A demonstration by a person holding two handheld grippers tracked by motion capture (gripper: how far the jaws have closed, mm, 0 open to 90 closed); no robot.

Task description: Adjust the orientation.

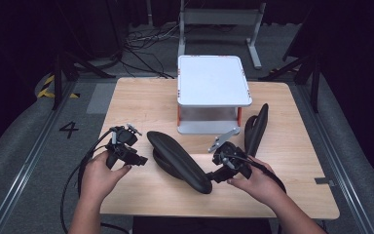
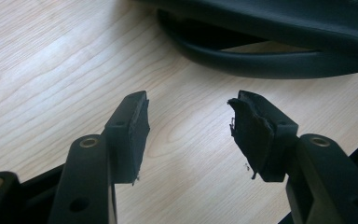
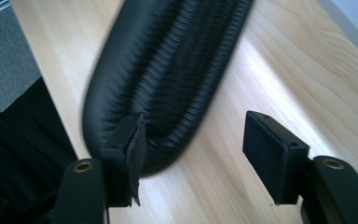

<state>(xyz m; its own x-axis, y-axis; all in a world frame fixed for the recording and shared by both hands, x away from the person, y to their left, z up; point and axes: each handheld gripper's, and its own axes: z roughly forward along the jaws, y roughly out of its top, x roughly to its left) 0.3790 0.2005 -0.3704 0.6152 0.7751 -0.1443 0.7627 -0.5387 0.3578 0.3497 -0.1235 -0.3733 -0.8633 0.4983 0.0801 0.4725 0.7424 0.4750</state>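
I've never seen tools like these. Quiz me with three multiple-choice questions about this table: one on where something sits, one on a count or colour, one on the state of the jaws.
1. Where does the white two-level stand sit on the wooden table?
A. at the far edge, in the middle
B. at the near left corner
C. under the table

2. How many long black padded pieces lie on the table?
A. one
B. two
C. four

3. How do the left gripper jaws stand?
A. shut on a pad
B. shut on nothing
C. open over bare wood

Answers:
1. A, the high view shows it at the table's far edge.
2. B, a larger pad in the middle and a narrower pad at the right.
3. C, a wide gap with wood grain between them.
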